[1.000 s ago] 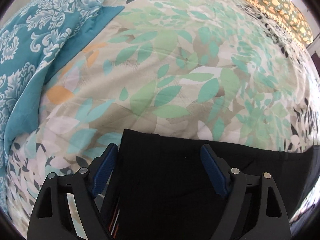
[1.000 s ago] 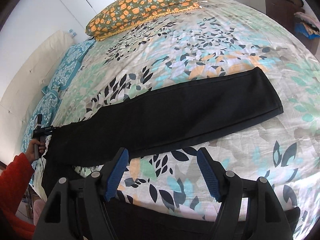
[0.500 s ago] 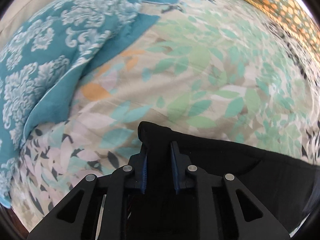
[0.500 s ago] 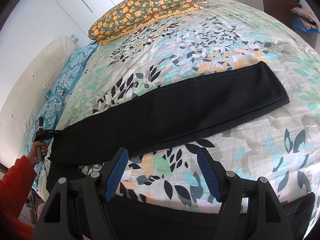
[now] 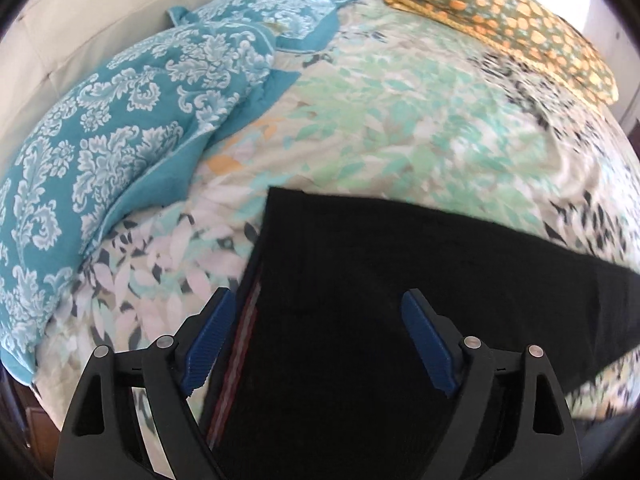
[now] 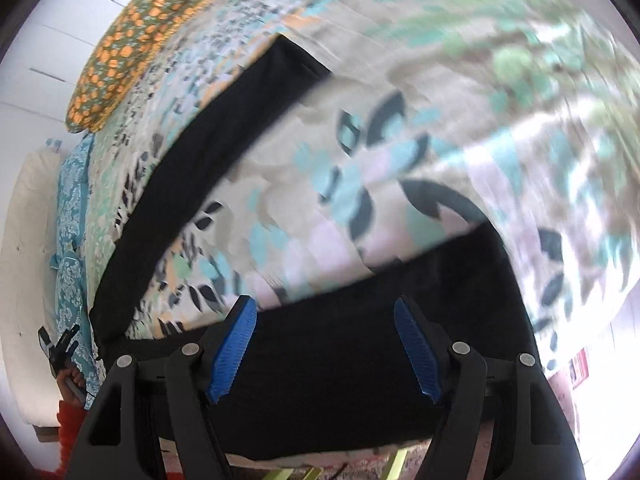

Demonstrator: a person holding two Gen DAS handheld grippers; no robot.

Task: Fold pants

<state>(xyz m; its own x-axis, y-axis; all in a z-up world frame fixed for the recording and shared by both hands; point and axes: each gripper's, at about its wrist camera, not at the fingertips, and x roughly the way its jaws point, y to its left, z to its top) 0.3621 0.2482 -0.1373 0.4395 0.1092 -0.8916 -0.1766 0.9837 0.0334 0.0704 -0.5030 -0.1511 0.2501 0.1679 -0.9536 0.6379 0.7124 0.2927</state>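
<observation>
While no writing shows, black pants [image 5: 360, 320], leaf-print bedspread [image 5: 400, 128]

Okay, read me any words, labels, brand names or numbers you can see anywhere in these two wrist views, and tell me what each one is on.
No text can be read in either view.
black pants: no label or tag shows.
bedspread, teal pillow, orange-dotted pillow: patterns only, no lettering.
red and white item at the right wrist view's edge: may carry print, but too blurred and small to read.
</observation>
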